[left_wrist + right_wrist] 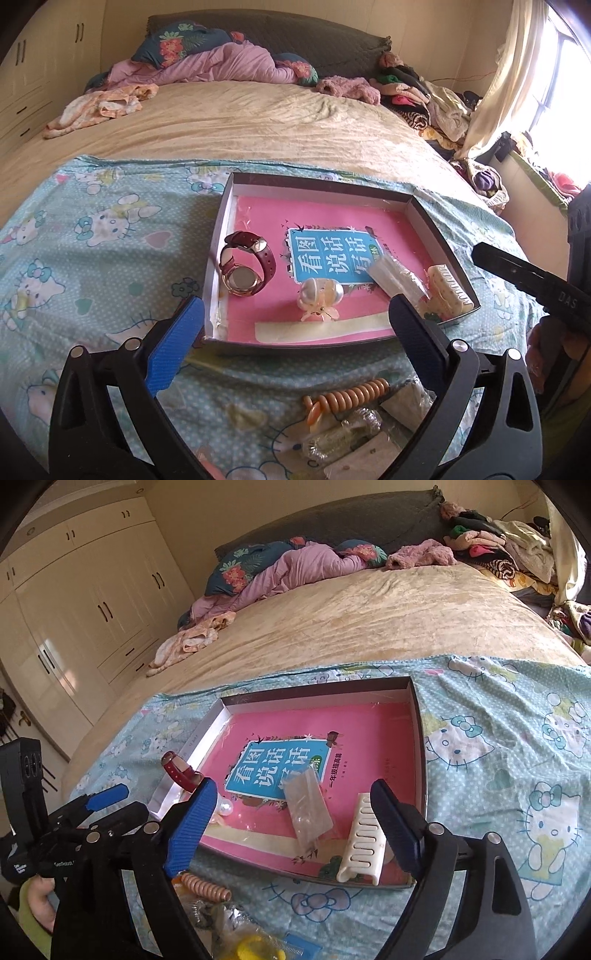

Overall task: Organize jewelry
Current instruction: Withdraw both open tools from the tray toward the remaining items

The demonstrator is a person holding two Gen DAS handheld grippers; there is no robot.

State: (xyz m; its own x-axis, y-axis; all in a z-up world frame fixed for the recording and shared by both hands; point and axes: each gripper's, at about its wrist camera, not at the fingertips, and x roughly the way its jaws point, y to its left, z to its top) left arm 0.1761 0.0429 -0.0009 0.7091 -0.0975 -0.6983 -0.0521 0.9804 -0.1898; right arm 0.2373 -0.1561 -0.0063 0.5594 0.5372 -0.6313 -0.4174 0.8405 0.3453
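- Shallow cardboard tray (439, 225) sits on a cartoon-cat print sheet (92, 236) spread over the near end of a bed; a pink booklet (332, 218) lines its floor.
- Left gripper (295, 325): blue-padded fingers (173, 350) spread wide, nothing between them, hovering above the tray's near edge.
- Right gripper (299, 819): fingers likewise spread, empty; the white hair claw (364, 845) lies in the tray between the pads in this view but is not touched.
- Inside the tray: red-strapped watch (247, 267) at the left end, lying on its side, dial turned away; in the right wrist view only a loop of strap shows above the left finger.
- Pearl hair clip (320, 295) at mid-tray; the right wrist view shows just one pearl beside the finger.
- Small clear plastic bag (308, 812) lies across the booklet's blue title panel; contents too faint to make out.
- Outside the tray, near edge of the sheet: orange spiral hair tie (354, 397), partly behind the right-hand finger.
- Crinkled clear packets (343, 432) under it; contents unclear, lower edge cut off.
- Yellow object in wrapping (255, 947) at the frame bottom, cut off, unidentifiable.
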